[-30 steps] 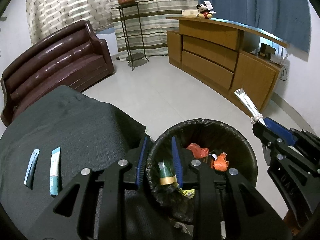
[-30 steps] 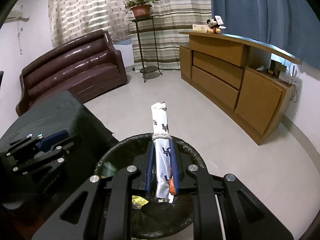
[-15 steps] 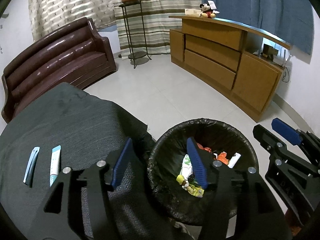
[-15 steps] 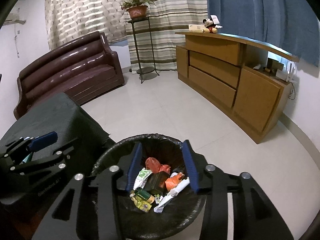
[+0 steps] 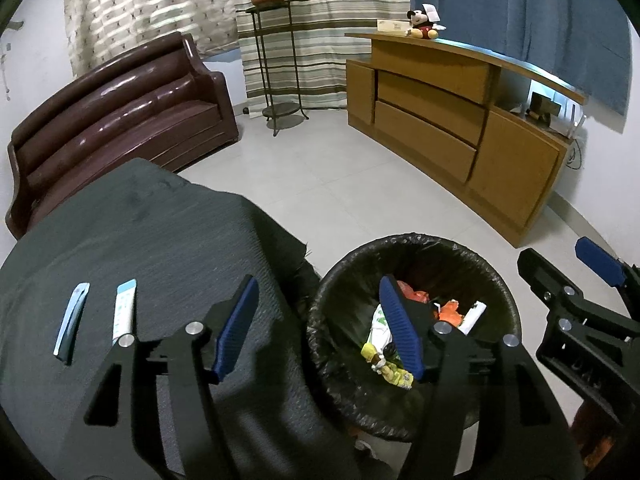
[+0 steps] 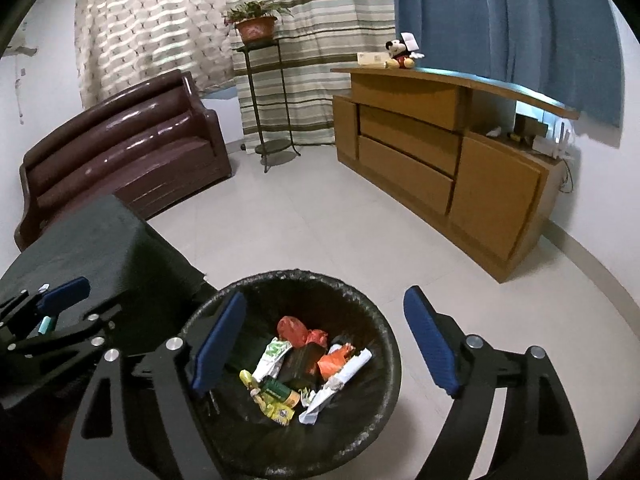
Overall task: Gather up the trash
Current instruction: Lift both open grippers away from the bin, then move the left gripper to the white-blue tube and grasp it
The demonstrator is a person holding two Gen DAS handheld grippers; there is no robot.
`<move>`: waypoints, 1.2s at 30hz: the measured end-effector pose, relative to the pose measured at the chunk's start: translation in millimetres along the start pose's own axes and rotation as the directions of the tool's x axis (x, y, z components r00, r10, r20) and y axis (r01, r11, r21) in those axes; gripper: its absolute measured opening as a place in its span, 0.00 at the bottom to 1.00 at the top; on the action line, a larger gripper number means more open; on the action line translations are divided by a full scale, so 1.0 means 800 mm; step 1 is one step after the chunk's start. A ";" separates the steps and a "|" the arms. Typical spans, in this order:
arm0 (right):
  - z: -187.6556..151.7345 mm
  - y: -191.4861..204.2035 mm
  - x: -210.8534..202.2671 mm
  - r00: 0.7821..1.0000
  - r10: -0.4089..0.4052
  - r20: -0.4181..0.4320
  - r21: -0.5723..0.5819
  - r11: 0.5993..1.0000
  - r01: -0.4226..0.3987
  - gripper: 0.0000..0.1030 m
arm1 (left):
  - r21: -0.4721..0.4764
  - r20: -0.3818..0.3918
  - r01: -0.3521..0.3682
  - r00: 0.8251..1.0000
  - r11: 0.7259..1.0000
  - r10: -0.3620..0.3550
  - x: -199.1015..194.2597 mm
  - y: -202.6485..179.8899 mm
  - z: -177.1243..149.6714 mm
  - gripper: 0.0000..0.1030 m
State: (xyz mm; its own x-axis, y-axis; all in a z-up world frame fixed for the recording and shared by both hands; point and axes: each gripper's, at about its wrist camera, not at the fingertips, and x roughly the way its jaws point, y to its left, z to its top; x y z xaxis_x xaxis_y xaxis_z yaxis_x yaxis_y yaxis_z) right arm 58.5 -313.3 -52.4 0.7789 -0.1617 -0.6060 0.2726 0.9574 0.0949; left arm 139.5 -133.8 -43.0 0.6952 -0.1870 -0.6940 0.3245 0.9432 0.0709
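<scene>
Both tools gape empty — wrappers lie in the bin (image 6: 384, 320).

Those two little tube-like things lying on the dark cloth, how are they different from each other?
The left tube looks darker, blue-grey, and narrower; the right tube is paler, white with a teal end and some printing. The left tube leans slightly, top toward the right one, while the right tube lies straighter. The left tube also reaches a bit nearer the camera. Both lie flat on the dark cloth, side by side, apart, and outside the trash bin.

A home living room: sofa (image 5: 120, 120), curtains (image 5: 304, 20), wooden sideboard (image 5: 452, 128).
</scene>
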 end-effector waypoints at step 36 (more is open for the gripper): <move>0.005 0.177 -0.005 0.980 0.174 -0.095 -0.137 0.973 -0.186 0.77 | -0.167 -0.101 -0.244 0.968 0.955 0.230 -0.022 0.250 -0.040 0.60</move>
State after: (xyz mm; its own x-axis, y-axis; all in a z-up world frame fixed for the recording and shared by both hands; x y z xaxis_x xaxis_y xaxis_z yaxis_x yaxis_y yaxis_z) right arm 96.4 -178.1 -33.6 0.7571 0.0313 -0.6525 0.0425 0.9944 0.0970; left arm 171.7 66.5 -39.3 0.6830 0.0634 -0.7276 0.0331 0.9925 0.1176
